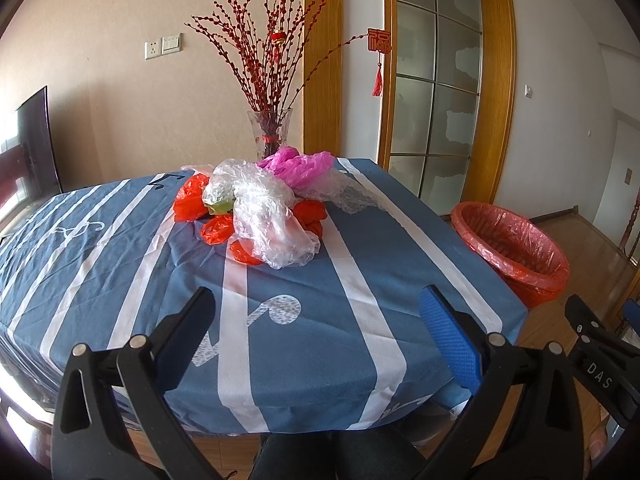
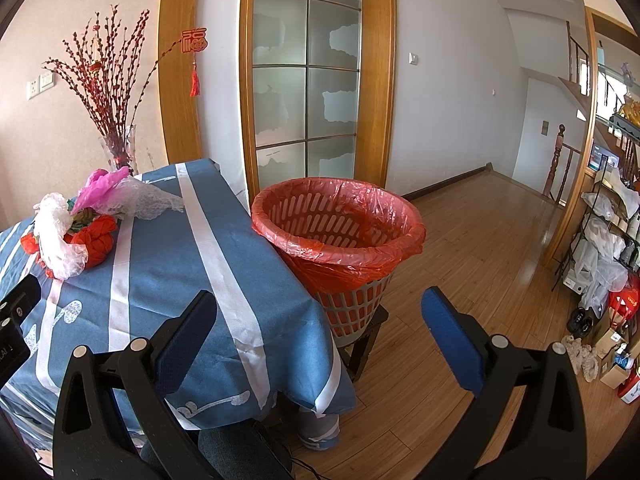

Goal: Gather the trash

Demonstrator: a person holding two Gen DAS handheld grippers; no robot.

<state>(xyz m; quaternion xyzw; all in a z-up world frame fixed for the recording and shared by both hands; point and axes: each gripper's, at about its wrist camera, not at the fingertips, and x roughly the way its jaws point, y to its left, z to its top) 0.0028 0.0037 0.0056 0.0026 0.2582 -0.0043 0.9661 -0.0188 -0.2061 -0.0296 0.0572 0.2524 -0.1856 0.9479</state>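
Observation:
A heap of crumpled plastic bags [image 1: 260, 204] in clear, red and pink lies on the blue striped tablecloth [image 1: 132, 264], far side of the table. The same bag heap [image 2: 76, 224] shows at the left in the right wrist view. A white basket lined with a red bag [image 2: 340, 236] stands on a low stool beside the table's right edge, and the basket [image 1: 512, 248] also shows in the left wrist view. My left gripper [image 1: 316, 300] hovers open over the table's near part, well short of the heap. My right gripper [image 2: 318, 304] is open over the table's corner, empty.
A glass vase of red branches [image 1: 270, 136] stands right behind the heap. A frosted glass door in a wooden frame [image 2: 308, 80] is behind the basket. Wooden floor [image 2: 480, 240] stretches to the right, with a cluttered shelf rack [image 2: 608, 232] at the far right.

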